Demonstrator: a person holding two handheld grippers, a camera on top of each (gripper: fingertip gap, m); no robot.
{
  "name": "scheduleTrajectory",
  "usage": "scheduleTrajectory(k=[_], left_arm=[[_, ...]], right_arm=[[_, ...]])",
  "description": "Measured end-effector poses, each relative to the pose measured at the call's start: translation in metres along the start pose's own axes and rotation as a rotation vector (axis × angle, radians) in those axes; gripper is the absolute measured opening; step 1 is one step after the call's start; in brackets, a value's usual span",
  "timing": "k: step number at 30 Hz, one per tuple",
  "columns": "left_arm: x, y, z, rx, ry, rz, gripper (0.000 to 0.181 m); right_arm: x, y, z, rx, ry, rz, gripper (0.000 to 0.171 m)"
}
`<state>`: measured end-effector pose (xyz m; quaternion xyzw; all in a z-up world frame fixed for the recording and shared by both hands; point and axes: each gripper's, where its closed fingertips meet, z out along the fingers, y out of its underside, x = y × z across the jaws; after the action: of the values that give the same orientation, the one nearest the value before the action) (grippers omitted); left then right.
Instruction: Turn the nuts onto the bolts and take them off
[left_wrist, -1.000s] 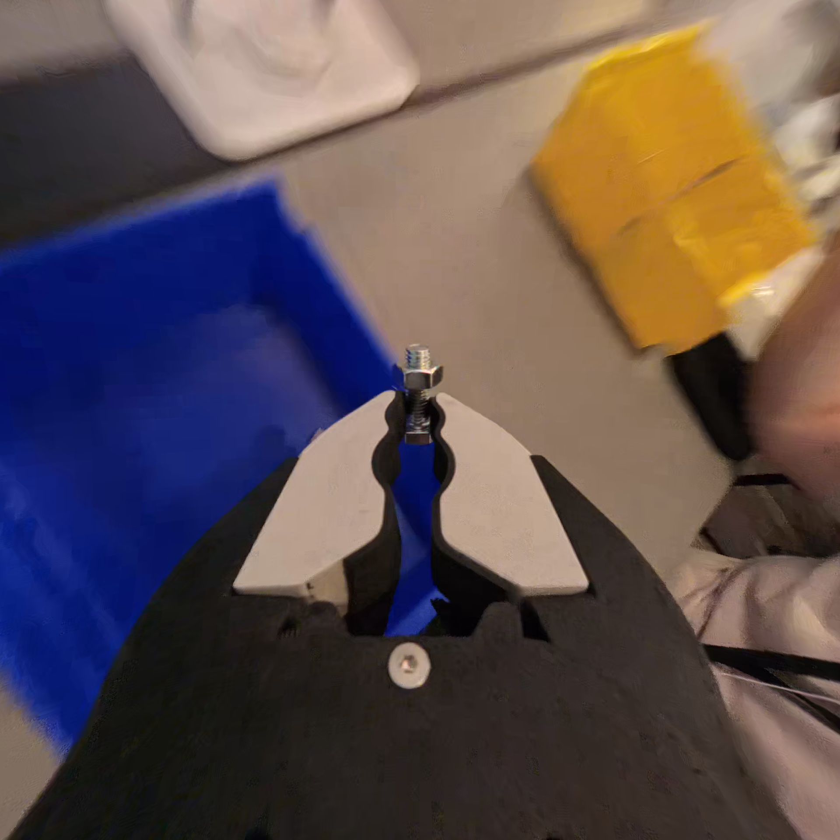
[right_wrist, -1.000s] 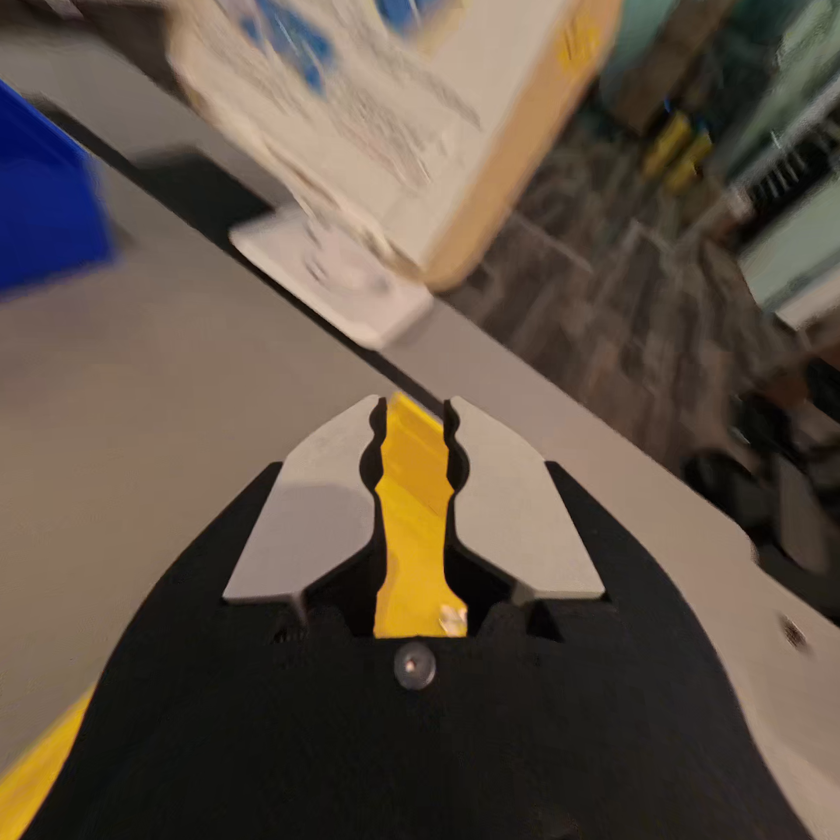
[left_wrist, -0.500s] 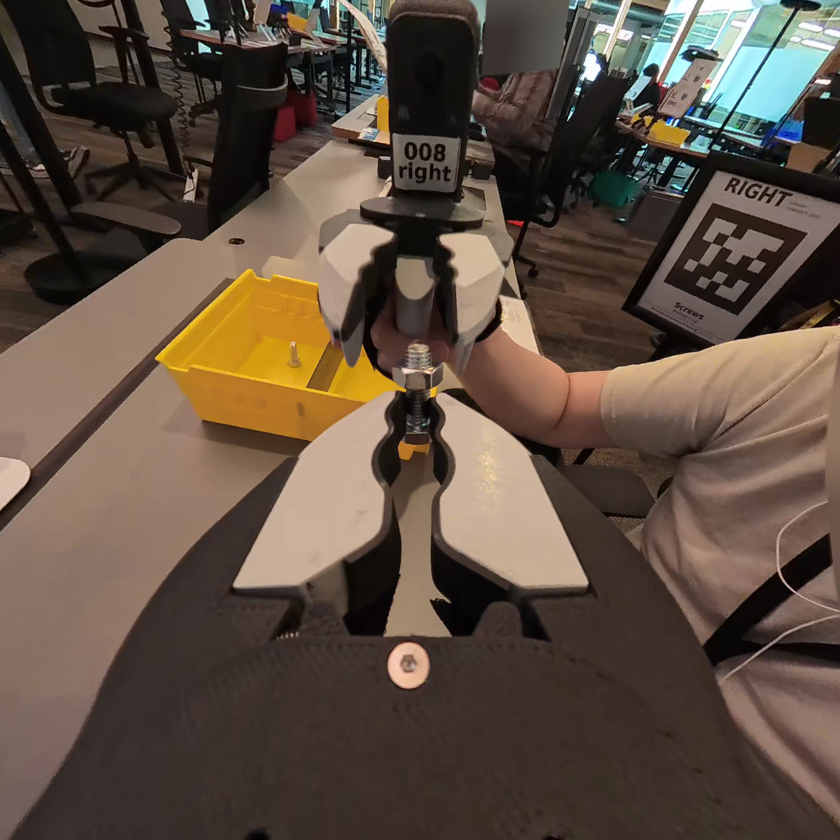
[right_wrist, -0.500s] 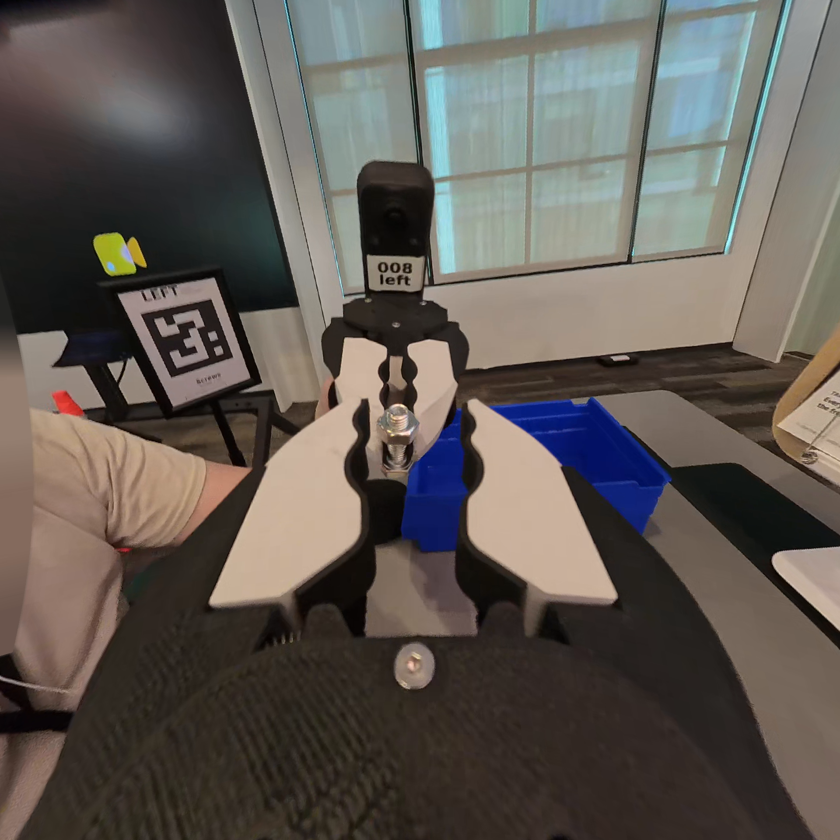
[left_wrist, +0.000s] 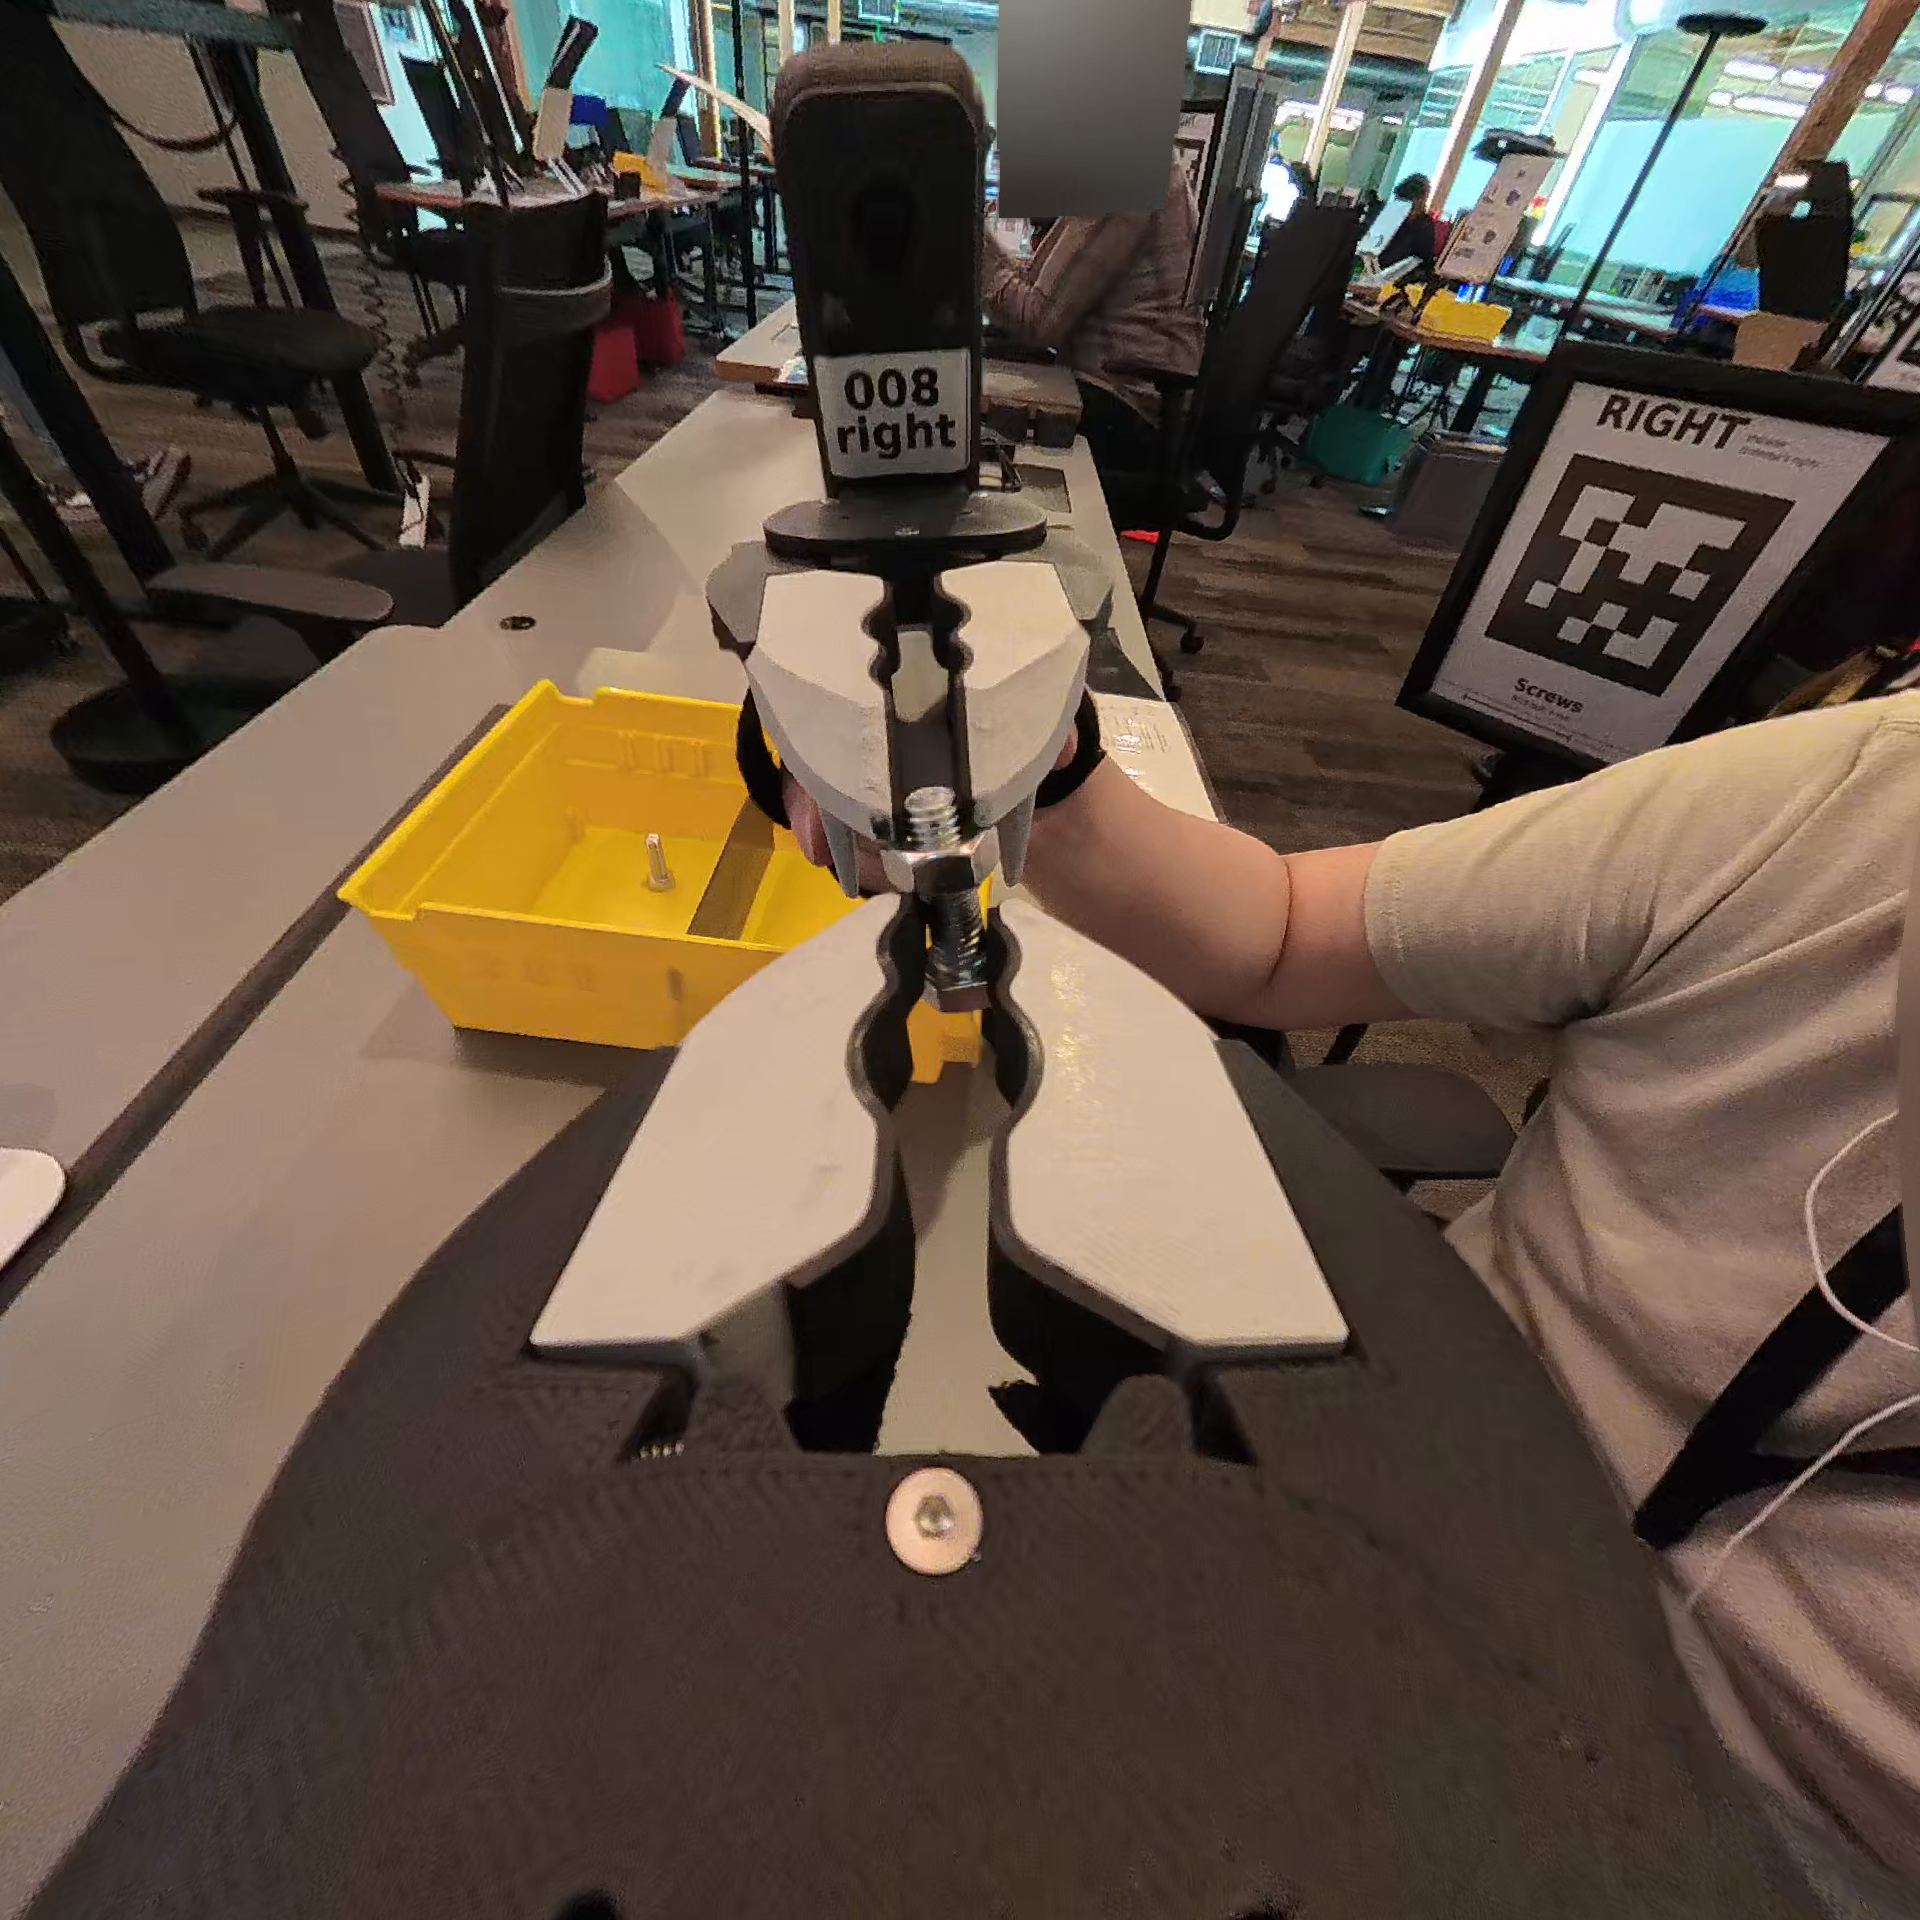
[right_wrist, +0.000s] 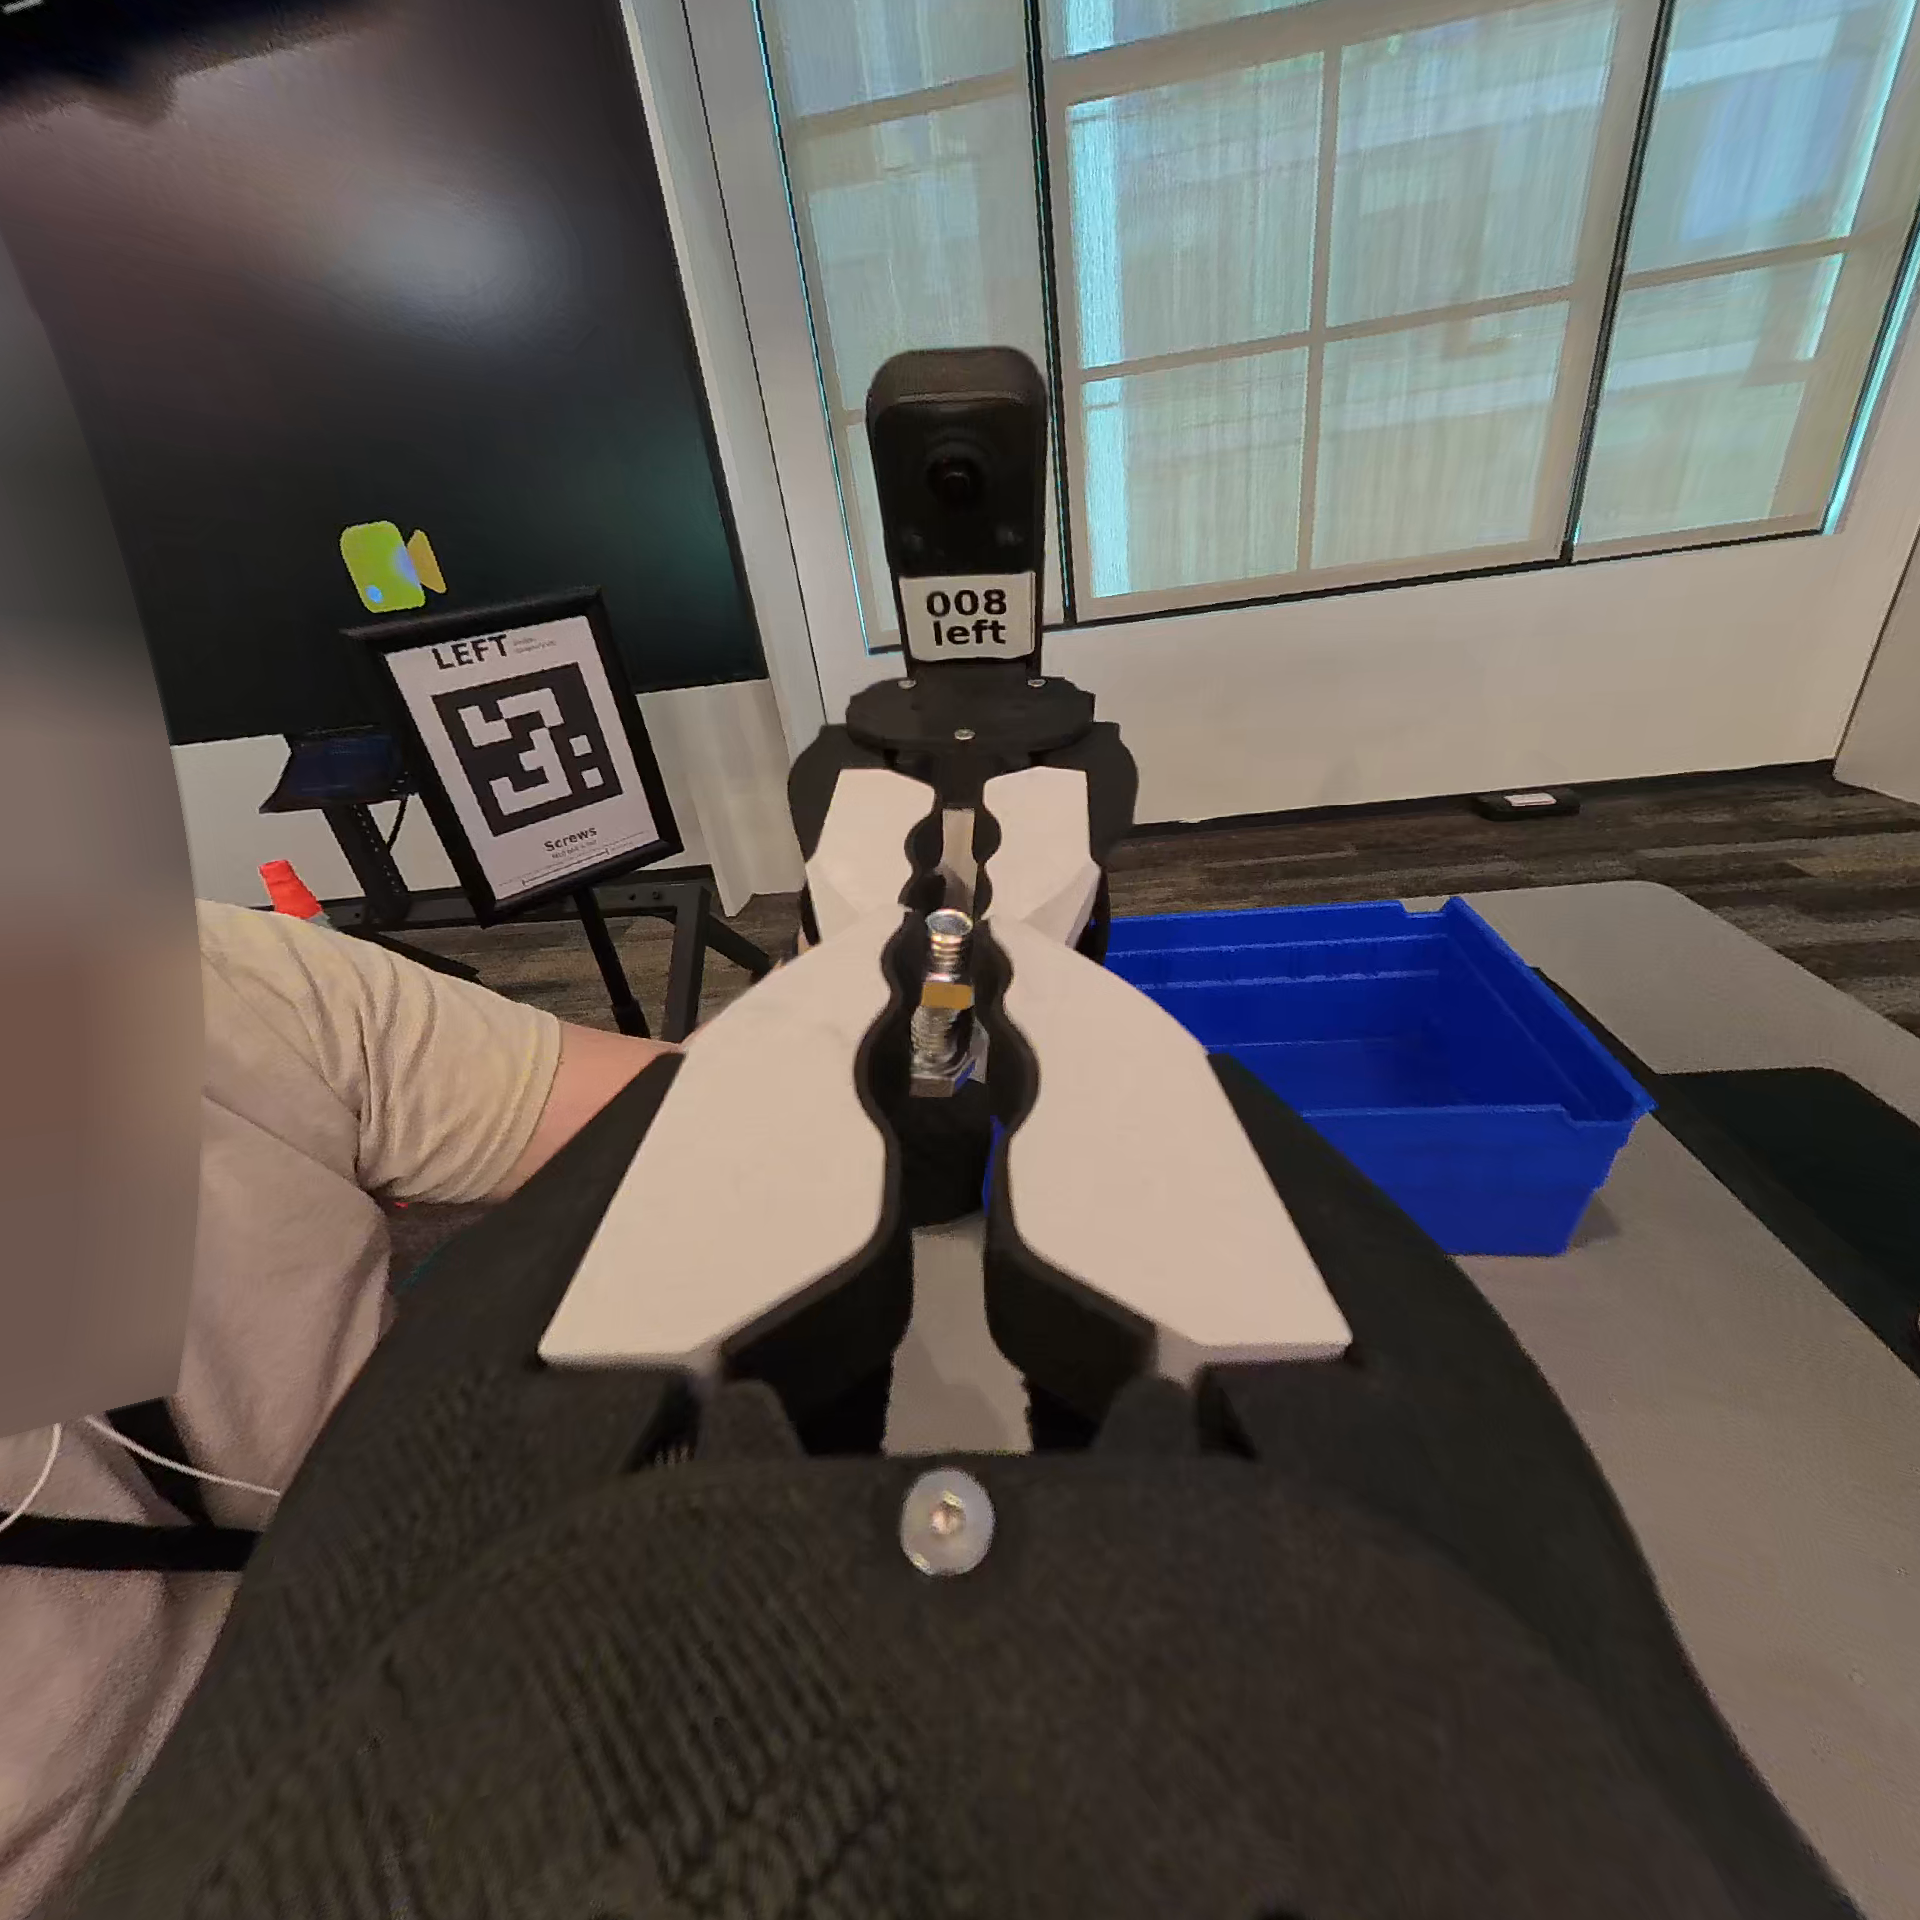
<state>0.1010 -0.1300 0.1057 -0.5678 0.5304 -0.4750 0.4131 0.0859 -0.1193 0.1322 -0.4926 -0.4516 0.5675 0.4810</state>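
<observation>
A silver bolt (left_wrist: 954, 940) stands upright with a hex nut (left_wrist: 938, 862) threaded near its top. My left gripper (left_wrist: 948, 935) is shut on the bolt's lower shaft, just above the head. My right gripper (left_wrist: 935, 860) faces it from the far side, its fingertips closed against the nut's sides. In the right wrist view, my right gripper (right_wrist: 945, 961) has narrow jaws around the nut (right_wrist: 943, 997), with the bolt (right_wrist: 940, 1044) running through the gap. The left gripper (right_wrist: 948, 899) sits just behind. Both are held in the air above the grey table (left_wrist: 208, 1195).
A yellow bin (left_wrist: 582, 945) with one bolt (left_wrist: 655, 862) standing in it sits on the table behind the grippers. A blue bin (right_wrist: 1455, 1174) sits on the other side. Framed marker signs (left_wrist: 1652, 561) (right_wrist: 530, 748) stand off the table. A person's forearm (left_wrist: 1195, 914) reaches in. Left and right tips are no more than a few centimetres apart.
Both grippers swung up from the bins to face each other. The right gripper's jaws, wide half a second ago, have narrowed onto the nut. The left gripper kept hold of the bolt.
</observation>
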Motion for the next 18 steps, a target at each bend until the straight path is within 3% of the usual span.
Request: scheduleTrajectory(k=[7,10,13,18], left_arm=[[-0.006,0.010,0.007,-0.020,-0.039,0.034,0.044],[-0.008,0.014,0.009,-0.033,-0.030,0.021,0.039],[-0.009,0.011,0.011,-0.002,-0.032,0.026,0.021],[-0.018,0.008,0.012,0.010,-0.143,0.092,0.023]], right_arm=[[0.001,0.003,0.004,-0.019,0.039,-0.069,0.009],[0.002,0.000,0.002,-0.013,0.065,-0.098,0.009],[0.007,-0.005,0.000,0.006,0.128,-0.140,0.009],[0.006,-0.012,-0.001,0.006,0.218,-0.263,0.010]])
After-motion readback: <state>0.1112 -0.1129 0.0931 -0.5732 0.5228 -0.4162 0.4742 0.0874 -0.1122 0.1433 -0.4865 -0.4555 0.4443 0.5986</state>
